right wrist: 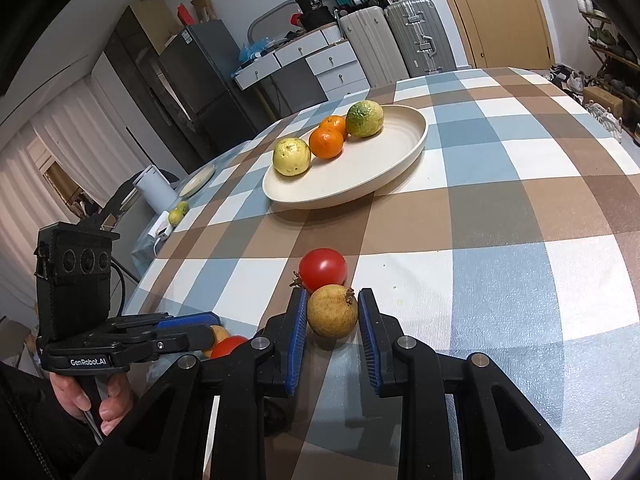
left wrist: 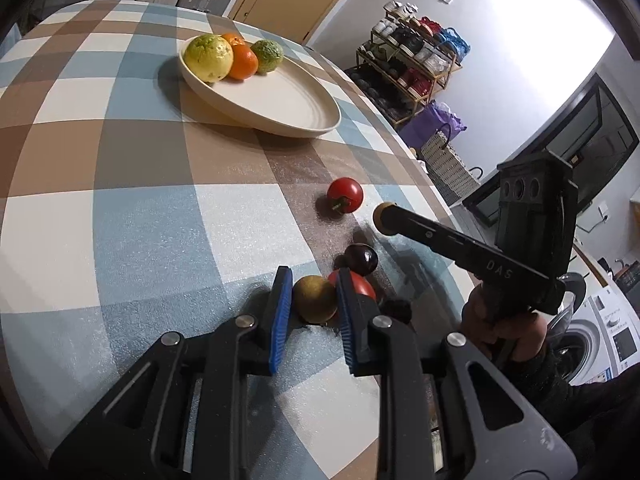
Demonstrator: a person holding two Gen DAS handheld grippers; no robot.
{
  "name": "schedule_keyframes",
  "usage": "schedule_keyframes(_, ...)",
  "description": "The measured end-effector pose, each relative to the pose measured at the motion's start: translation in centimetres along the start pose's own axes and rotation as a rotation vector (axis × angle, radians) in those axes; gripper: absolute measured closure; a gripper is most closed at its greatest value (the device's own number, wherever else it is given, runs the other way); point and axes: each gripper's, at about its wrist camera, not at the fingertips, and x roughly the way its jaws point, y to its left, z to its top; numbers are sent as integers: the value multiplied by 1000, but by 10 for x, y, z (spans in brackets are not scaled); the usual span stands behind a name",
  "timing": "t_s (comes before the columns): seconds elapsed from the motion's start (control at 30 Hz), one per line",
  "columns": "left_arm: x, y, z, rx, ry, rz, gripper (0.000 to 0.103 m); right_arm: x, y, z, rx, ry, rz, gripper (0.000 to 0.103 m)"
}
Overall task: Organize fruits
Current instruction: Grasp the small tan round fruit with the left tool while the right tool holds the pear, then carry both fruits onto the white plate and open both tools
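Four fruits on plate (right wrist: 404, 152); left gripper (left wrist: 310, 300) and right gripper (right wrist: 333, 312) each clamp a brown fruit, tomatoes (right wrist: 323, 268) still on tabletop (right wrist: 520, 280).

I log a matt checked tablecloth (left wrist: 120, 208), a smooth matt cream plate (right wrist: 400, 152), a glossy red tomato (left wrist: 345, 195), rough-skinned brown fruit (right wrist: 332, 316), ribbed blue pads (left wrist: 280, 320).

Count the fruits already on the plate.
3 on the plate, along its far side: a yellow-green fruit, an orange, a green fruit. A second orange seems half hidden.
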Motion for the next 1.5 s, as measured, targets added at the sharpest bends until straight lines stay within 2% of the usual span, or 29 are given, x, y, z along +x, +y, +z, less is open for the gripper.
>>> schedule_keyframes(0.33, -18, 8, 16, -41, -62, -36, 84, -2, -1, 1, 1, -16, 1, 77)
schedule_keyframes(0.53, -28, 3, 47, -15, -110, -54, 84, -6, -6, 4, 26, -22, 18, 77)
schedule_keyframes(0.7, -28, -2, 85, 12, -145, -70, 84, -10, -6, 16, 13, -34, 29, 77)
schedule_keyframes(0.93, -5, -12, 140, 43, -155, -86, 84, -4, -6, 55, -29, -54, 47, 77)
schedule_keyframes(1.17, 28, -17, 190, 68, -152, -71, 84, 14, -17, 104, -52, -65, 49, 77)
schedule_keyframes(1.5, 76, -17, 227, 98, -145, 9, 84, 56, -48, 173, -21, -46, 55, 77)
